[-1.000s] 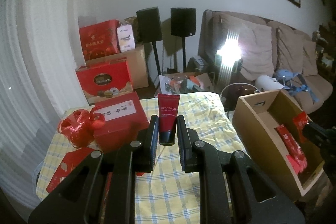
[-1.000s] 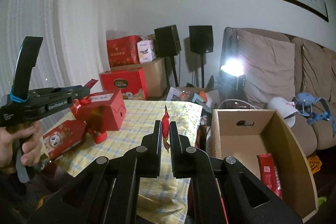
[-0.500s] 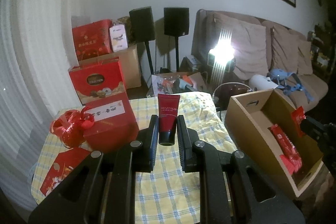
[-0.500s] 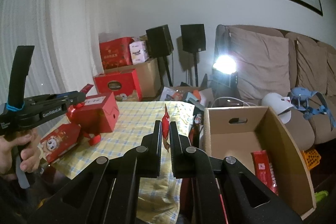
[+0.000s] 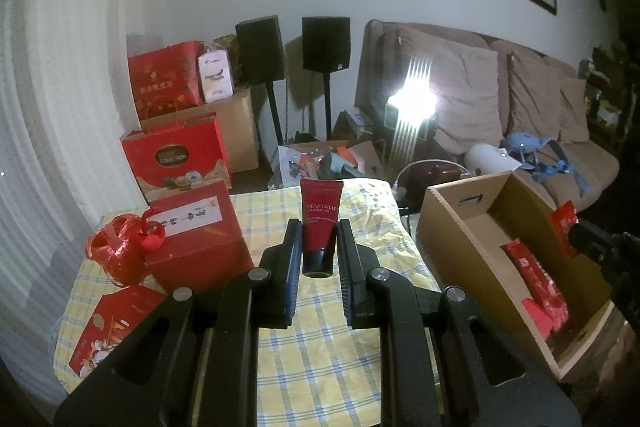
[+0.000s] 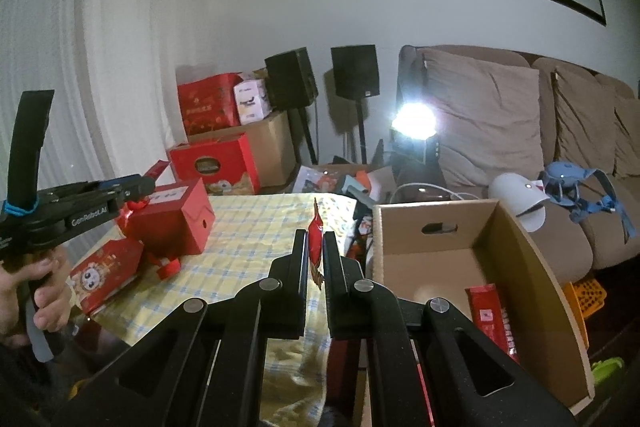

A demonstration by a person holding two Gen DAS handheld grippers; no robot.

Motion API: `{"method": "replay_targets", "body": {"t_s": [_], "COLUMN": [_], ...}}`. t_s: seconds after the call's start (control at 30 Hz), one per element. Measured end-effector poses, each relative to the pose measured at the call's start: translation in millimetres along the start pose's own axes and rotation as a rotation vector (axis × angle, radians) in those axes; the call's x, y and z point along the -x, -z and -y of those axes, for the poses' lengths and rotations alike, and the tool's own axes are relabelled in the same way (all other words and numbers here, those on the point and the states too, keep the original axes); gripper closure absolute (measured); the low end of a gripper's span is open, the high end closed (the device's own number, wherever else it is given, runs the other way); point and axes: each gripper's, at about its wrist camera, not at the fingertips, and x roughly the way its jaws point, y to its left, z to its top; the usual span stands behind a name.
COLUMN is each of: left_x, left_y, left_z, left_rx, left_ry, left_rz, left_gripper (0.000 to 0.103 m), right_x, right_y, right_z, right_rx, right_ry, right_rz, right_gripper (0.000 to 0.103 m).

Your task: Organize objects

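The red tube (image 5: 320, 223) is sitting upright, cap toward the camera, between the fingers of the left gripper (image 5: 319, 247), which are closing on it above the yellow checked table (image 5: 332, 359). The right gripper (image 6: 315, 247) is pinching a thin red packet (image 6: 315, 231) edge-on, its fingers nearly together, just beside the cardboard box (image 6: 532, 267). Red packets (image 6: 492, 315) are lying inside that box. On the table, a red gift box (image 5: 196, 231) is standing with a red ribbon (image 5: 120, 247) beside it, and a flat red envelope (image 5: 108, 331) is lying nearer. A hand (image 6: 24, 291) is gripping the left gripper's handle.
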Motion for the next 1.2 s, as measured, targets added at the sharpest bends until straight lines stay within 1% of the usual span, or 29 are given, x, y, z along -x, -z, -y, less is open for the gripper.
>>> {"method": "replay_targets", "body": {"t_s": [0.13,0.43,0.87,0.97,1.2], "left_x": [0,-6,-15,-18,-22], "left_y": [0,2,4,5,9], "left_z": [5,28,33,33,44], "left_rx": [0.002,-0.031,-0.016,-0.007,-0.017], "left_ry": [0.009,0.045,0.081,0.099,0.122], "left_rz": [0.005,-0.007,-0.038,-0.049,-0.069], "left_gripper": [0.087,0.087,0.087,0.087,0.087], "right_x": [2,4,5,6,5], "right_y": [-1,-3,-3,-3,-3], "right_z": [6,17,28,30,32], "right_rx": [-0.012,-0.024,-0.036,-0.044,-0.046], "right_ry": [0.009,0.038,0.063,0.068,0.073], "right_rz": [0.002,0.003,0.000,0.004,-0.003], "right_gripper": [0.097,0.097,0.097,0.097,0.097]}}
